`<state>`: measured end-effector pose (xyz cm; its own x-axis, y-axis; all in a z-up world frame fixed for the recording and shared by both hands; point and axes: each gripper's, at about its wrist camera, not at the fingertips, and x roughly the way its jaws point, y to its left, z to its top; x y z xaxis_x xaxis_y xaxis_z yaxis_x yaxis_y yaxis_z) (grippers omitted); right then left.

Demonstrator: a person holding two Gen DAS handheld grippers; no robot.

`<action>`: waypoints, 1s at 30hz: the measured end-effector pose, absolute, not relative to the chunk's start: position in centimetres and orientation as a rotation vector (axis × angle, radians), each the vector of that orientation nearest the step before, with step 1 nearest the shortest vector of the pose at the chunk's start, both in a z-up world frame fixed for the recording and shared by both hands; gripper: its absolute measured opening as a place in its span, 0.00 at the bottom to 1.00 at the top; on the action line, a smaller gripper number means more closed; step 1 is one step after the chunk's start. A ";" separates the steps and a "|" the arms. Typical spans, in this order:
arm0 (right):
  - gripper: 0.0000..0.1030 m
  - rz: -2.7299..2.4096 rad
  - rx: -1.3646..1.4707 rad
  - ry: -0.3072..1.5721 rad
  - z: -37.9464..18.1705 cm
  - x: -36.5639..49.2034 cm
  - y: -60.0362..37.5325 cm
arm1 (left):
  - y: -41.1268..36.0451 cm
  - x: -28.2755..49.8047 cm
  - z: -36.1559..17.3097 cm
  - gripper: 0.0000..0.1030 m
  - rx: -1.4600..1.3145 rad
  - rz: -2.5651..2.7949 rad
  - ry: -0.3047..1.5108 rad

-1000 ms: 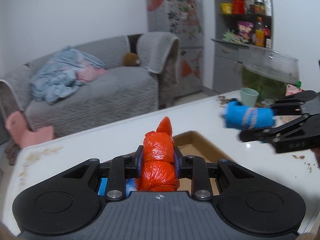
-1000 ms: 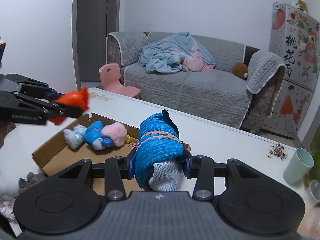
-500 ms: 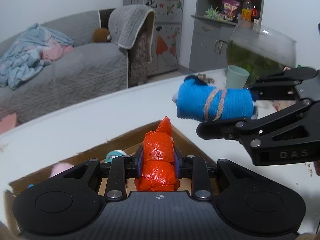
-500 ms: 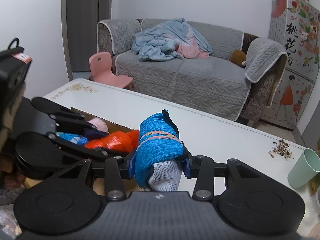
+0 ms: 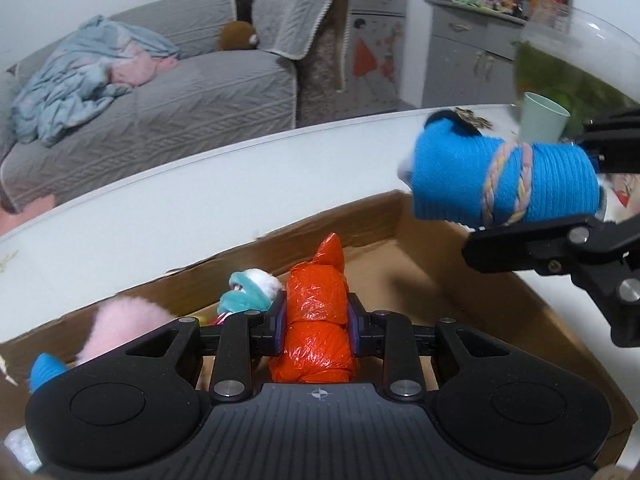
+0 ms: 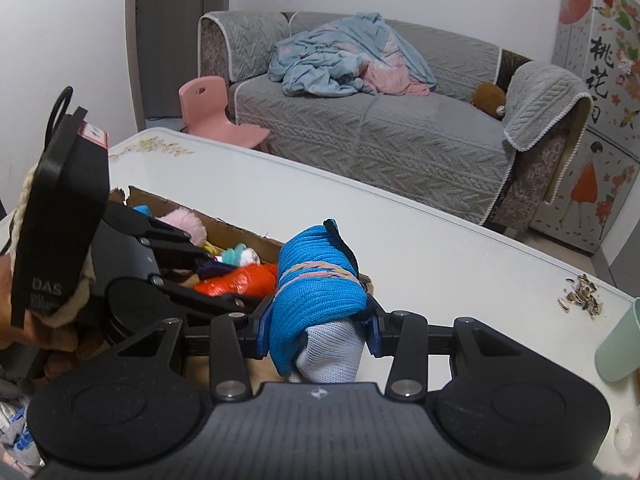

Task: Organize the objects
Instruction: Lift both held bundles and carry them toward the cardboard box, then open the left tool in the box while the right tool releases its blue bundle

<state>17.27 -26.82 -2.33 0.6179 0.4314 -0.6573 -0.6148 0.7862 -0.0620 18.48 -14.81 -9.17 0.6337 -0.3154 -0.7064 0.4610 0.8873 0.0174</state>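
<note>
My left gripper (image 5: 316, 316) is shut on a crumpled orange plastic bag (image 5: 316, 320), held low inside a shallow cardboard box (image 5: 404, 248) on the white table (image 5: 200, 196). A pink fluffy toy (image 5: 120, 324) and a teal and white plush (image 5: 248, 292) lie in the box to its left. My right gripper (image 6: 318, 324) is shut on a rolled blue knitted sock bundle (image 6: 316, 284) with a pastel band. In the left wrist view that bundle (image 5: 504, 180) hangs above the box's right far corner. In the right wrist view the orange bag (image 6: 236, 282) and left gripper (image 6: 208, 276) sit just left of the bundle.
A mint green cup (image 5: 544, 116) and a glass fish bowl (image 5: 580, 64) stand at the table's right end, near scattered seed husks (image 6: 582, 294). Beyond the table are a grey sofa (image 6: 380, 128) with a blue blanket, a pink child's chair (image 6: 216, 112) and a decorated fridge (image 6: 596, 120).
My left gripper has sunk with the orange bag from above the table into the box. The right gripper with the blue bundle has closed in on the box beside it.
</note>
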 end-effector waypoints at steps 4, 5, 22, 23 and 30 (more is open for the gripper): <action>0.38 0.625 -0.328 0.679 -2.8 17.8 -25.6 | -14.3 18.6 -8.9 0.33 0.204 -0.438 0.758; 0.38 0.630 -0.332 0.681 -3.0 17.9 -25.4 | -14.2 18.5 -8.8 0.33 0.202 -0.436 0.756; 0.40 0.661 -0.422 0.755 -4.1 20.2 -24.7 | -13.8 18.9 -9.5 0.34 0.184 -0.449 0.769; 0.40 0.666 -0.424 0.755 -4.1 20.2 -24.7 | -13.9 18.9 -9.6 0.35 0.192 -0.447 0.766; 0.43 0.666 -0.429 0.737 -3.3 19.6 -24.7 | -14.1 18.6 -9.6 0.38 0.191 -0.449 0.770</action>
